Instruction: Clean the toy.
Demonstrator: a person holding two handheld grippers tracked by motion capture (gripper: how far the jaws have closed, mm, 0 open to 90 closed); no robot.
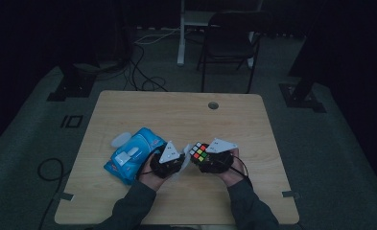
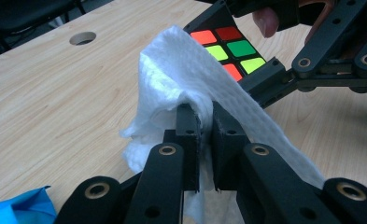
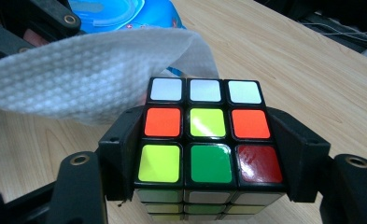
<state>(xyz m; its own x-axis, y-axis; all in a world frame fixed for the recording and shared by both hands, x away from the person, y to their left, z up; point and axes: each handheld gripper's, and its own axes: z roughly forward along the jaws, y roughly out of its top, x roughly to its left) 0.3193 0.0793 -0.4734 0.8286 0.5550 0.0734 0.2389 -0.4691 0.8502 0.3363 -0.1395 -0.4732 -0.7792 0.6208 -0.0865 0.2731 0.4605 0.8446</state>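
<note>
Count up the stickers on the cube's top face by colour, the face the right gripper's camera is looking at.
Top face of the cube, held in the right gripper:
White: 3
Orange: 2
Yellow-green: 2
Green: 1
Red: 1
Total: 9

White dimpled wipe (image 2: 195, 74); multicolour cube (image 3: 208, 140); blue wipe pkt (image 1: 131, 153)

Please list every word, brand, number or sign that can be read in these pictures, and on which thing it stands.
None can be read.
Blue wipes pack: some print on its wrapper, too small and blurred to read.
Puzzle cube: plain coloured squares, no letters.
White wipe: only an embossed pattern.
</note>
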